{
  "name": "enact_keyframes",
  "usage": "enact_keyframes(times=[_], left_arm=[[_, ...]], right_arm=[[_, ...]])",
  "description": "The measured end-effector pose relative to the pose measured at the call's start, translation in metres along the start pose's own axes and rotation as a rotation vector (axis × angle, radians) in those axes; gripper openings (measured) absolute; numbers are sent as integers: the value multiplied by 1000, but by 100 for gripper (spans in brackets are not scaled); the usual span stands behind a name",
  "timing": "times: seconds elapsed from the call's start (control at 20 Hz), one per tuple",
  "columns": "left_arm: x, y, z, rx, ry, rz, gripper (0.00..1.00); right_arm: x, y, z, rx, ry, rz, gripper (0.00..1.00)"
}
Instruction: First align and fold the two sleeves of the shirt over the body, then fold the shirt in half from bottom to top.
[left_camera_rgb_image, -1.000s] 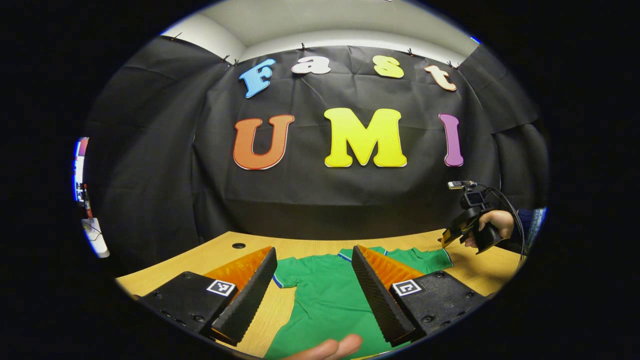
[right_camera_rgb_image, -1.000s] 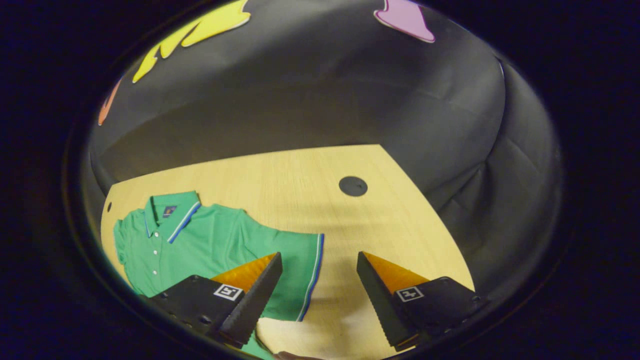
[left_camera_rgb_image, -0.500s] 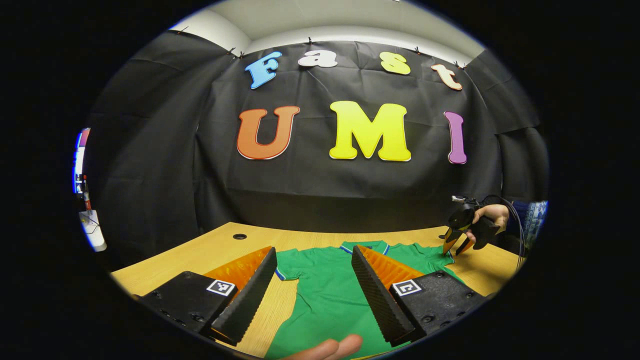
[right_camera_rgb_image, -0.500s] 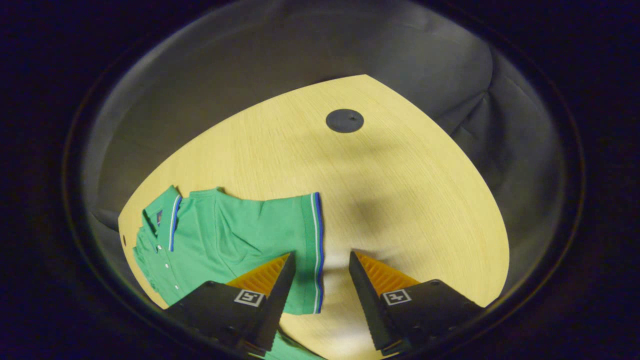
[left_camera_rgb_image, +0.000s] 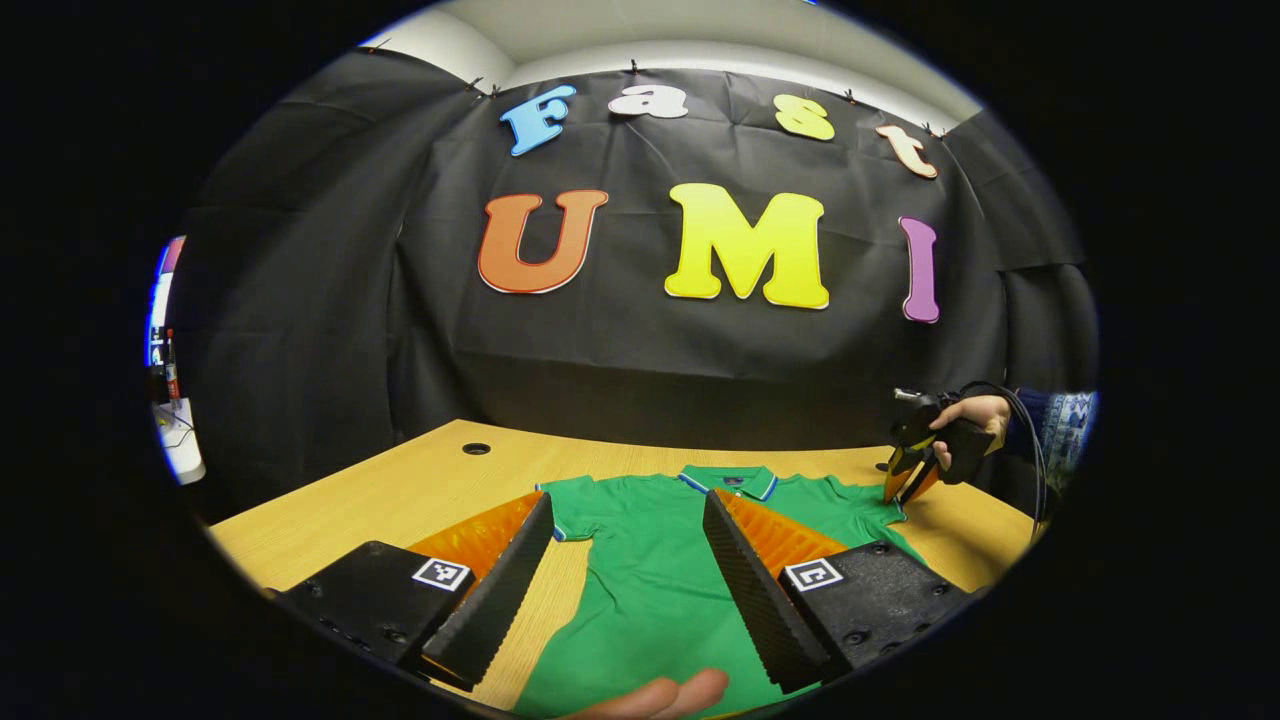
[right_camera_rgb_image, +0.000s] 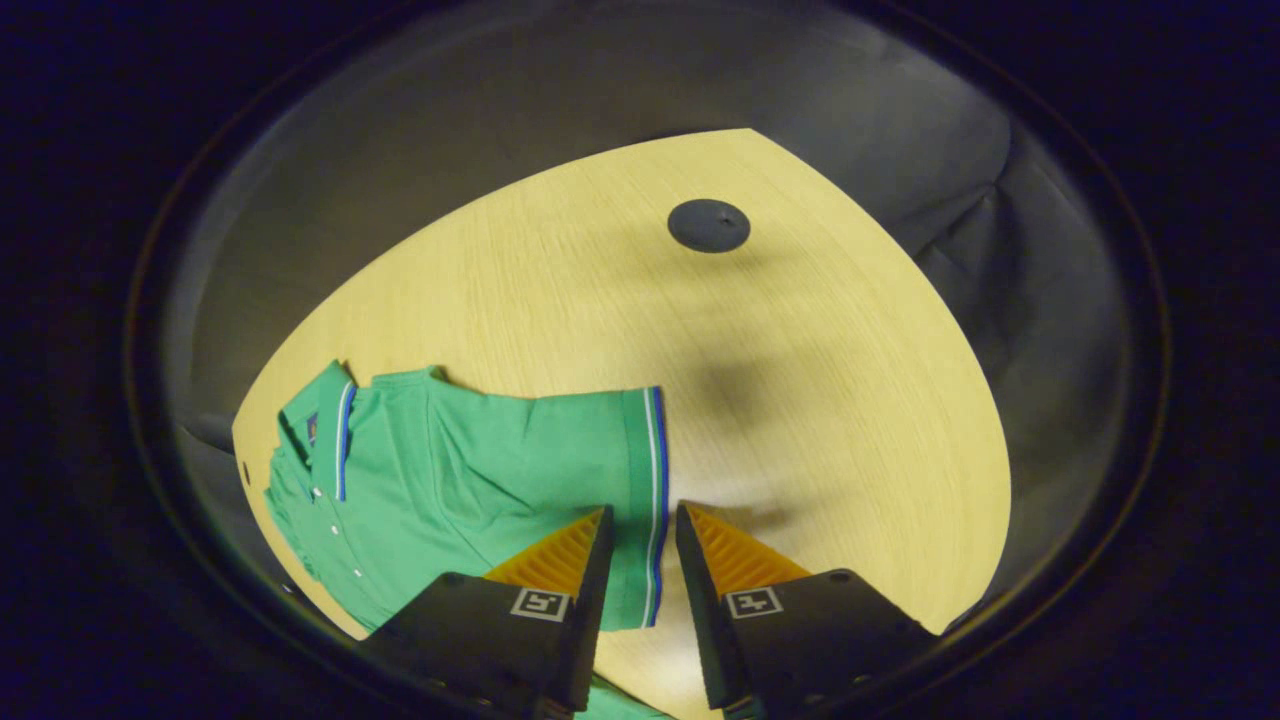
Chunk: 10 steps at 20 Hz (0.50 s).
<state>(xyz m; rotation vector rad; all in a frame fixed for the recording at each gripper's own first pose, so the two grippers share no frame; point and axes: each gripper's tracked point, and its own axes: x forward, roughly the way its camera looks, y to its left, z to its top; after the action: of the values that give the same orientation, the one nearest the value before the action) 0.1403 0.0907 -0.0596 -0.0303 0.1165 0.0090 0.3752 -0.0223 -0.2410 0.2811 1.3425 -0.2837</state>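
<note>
A green polo shirt (left_camera_rgb_image: 650, 590) with blue-and-white trim lies flat on the wooden table (left_camera_rgb_image: 400, 490), collar toward the far wall. My left gripper (left_camera_rgb_image: 628, 500) hovers open over the shirt's lower body, its left finger near the left sleeve (left_camera_rgb_image: 575, 505). In the right gripper view the shirt (right_camera_rgb_image: 470, 470) stretches to the left, and its striped right sleeve cuff (right_camera_rgb_image: 650, 440) runs between the fingers. My right gripper (right_camera_rgb_image: 644, 510) is lowered over that cuff with its jaws narrowed but still apart. In the left gripper view the right gripper (left_camera_rgb_image: 900, 490) points down at the sleeve end, held by a hand (left_camera_rgb_image: 975, 410).
A dark round cable grommet (right_camera_rgb_image: 708, 225) sits in the table beyond the right sleeve, and another hole (left_camera_rgb_image: 476, 448) near the far left corner. Black cloth walls close in the table on three sides. Fingertips of a hand (left_camera_rgb_image: 660, 695) show at the bottom edge.
The right gripper has dropped toward the sleeve cuff and its jaws have narrowed around it. The left gripper view has tilted down slightly; its jaws stay wide.
</note>
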Motion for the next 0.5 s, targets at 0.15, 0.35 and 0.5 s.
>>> enact_keyframes(times=[0.15,0.35,0.5], left_arm=[[0,1,-2,1,4,2,98],[0,0,-5,-11,15,-1,98],[-2,0,-7,-20,19,-3,98]], right_arm=[[9,4,-2,-9,3,-5,23],[5,5,2,7,-6,13,1],[4,6,0,3,-4,14,0]])
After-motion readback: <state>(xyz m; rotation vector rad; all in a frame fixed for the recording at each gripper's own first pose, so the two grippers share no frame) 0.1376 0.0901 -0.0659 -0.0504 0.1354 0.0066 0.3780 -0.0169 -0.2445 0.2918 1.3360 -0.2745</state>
